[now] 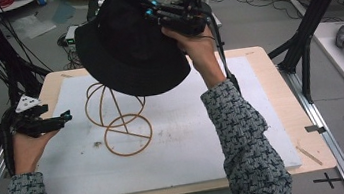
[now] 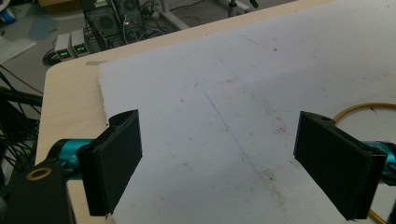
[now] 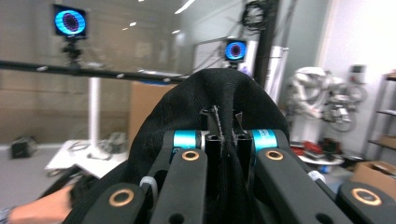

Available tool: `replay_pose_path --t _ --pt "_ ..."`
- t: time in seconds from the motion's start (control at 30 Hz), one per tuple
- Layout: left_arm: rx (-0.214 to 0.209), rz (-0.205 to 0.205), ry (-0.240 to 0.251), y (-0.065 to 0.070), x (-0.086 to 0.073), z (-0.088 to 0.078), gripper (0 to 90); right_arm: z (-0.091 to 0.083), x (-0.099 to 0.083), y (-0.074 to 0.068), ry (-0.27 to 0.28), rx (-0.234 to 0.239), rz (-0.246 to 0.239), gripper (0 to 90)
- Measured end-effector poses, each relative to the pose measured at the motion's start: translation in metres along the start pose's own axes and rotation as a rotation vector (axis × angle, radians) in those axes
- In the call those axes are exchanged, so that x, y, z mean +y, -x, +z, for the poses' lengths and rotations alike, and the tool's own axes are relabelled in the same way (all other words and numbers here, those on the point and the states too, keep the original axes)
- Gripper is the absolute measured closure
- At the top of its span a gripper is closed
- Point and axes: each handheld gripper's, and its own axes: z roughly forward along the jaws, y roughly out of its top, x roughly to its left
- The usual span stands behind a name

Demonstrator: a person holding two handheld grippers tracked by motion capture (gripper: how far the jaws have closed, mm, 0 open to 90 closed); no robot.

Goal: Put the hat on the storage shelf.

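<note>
Hat's up in the air over the stand

Right gripper (image 1: 151,13) pinches the black hat (image 1: 125,47) above the wire stand (image 1: 120,119); left gripper (image 1: 64,116) sits wide open, holding nothing.

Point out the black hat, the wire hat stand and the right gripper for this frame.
black hat (image 1: 125,47): high view, on the crown's dark fabric.
wire hat stand (image 1: 128,139): high view, on the base ring's rim.
right gripper (image 3: 223,140): right gripper view, midway between its jaws, shut on the hat's fabric.
</note>
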Motion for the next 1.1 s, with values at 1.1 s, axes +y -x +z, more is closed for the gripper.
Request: replay_pose_path --t 1.1 --pt "0.014 -0.007 -0.001 -0.005 -0.002 -0.003 15.6 0.062 -0.042 -0.039 -0.228 0.339 0.016 88.3"
